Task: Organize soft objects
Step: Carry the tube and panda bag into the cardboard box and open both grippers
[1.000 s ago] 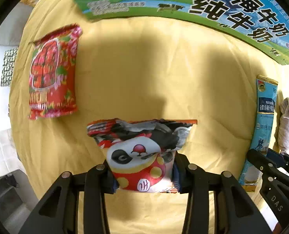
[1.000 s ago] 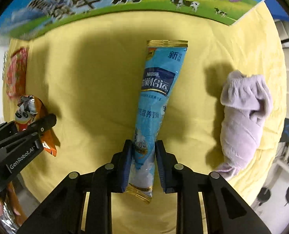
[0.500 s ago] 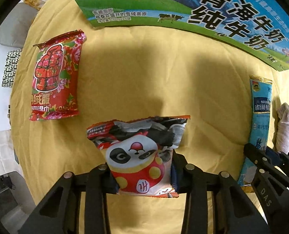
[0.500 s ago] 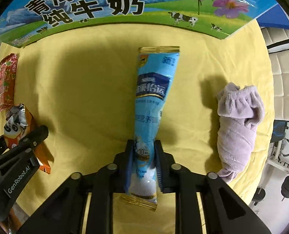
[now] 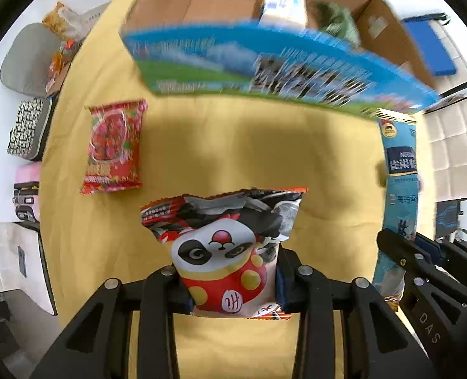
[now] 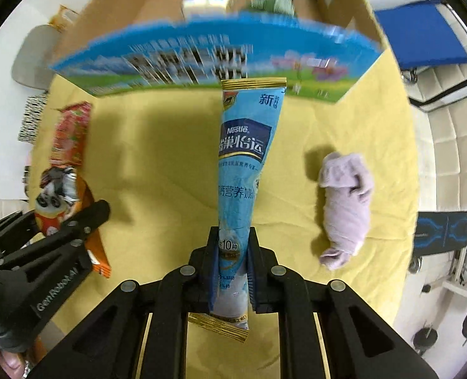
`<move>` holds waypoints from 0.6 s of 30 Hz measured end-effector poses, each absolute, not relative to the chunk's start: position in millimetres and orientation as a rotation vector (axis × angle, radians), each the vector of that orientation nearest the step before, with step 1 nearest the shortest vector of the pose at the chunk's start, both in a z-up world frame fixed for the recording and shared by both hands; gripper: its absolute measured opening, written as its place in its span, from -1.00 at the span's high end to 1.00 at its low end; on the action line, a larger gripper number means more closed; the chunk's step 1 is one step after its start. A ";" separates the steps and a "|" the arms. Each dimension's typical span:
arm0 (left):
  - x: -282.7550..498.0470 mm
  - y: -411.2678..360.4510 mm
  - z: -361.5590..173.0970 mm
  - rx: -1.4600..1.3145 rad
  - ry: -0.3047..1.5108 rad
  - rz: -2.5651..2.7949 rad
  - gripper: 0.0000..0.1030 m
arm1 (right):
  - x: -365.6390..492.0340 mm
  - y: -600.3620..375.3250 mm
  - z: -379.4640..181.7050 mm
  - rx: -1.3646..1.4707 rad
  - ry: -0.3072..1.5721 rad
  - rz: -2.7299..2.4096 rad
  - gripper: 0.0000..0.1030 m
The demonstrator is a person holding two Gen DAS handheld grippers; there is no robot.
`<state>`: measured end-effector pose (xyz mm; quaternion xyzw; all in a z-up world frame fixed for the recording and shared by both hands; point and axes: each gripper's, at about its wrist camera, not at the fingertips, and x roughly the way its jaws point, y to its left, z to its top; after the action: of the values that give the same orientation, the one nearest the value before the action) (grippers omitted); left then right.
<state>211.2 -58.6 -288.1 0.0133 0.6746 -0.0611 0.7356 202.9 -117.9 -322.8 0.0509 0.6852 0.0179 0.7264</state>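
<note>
My left gripper is shut on a panda snack bag and holds it above the yellow cloth. My right gripper is shut on a long blue Nestle pouch, also lifted; the pouch shows at the right in the left wrist view. The open milk carton box stands ahead, with a white-blue pack and a green soft item inside. A red floral snack bag lies on the cloth at the left. A rolled lilac cloth lies at the right.
The box is blurred in both views. Off the cloth's left edge are a grey cushion, snack packets and a patterned pouch. A blue mat and gym gear lie at the right.
Both grippers have risen with their packets. The views now look over the box wall into its open top. The red bag and lilac cloth have stayed put.
</note>
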 end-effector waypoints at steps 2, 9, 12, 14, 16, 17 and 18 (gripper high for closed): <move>211.1 -60.1 -270.1 0.030 1.460 -0.151 0.36 | 194.2 -132.5 -297.6 0.117 1.482 0.056 0.70; 222.0 -69.9 -207.3 0.004 1.387 -0.207 0.36 | 195.7 -155.9 -226.4 0.169 1.389 0.107 0.70; 239.1 -76.3 -187.7 -0.007 1.361 -0.233 0.36 | 206.5 -162.0 -194.3 0.198 1.357 0.127 0.70; 257.4 -77.1 -177.6 -0.021 1.347 -0.247 0.36 | 222.2 -170.4 -184.7 0.216 1.335 0.131 0.70; 276.1 -79.5 -172.9 -0.016 1.336 -0.252 0.36 | 239.7 -178.0 -184.1 0.226 1.319 0.126 0.70; 289.4 -79.4 -172.0 -0.015 1.332 -0.252 0.36 | 252.0 -183.7 -181.7 0.230 1.312 0.122 0.70; 304.4 -79.3 -174.2 -0.008 1.332 -0.253 0.36 | 261.3 -187.9 -180.6 0.233 1.308 0.117 0.70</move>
<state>304.4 -79.3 -174.2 -0.0037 0.6163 -0.1170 0.7788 261.3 -187.9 -180.6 0.1082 0.6067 0.0542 0.7856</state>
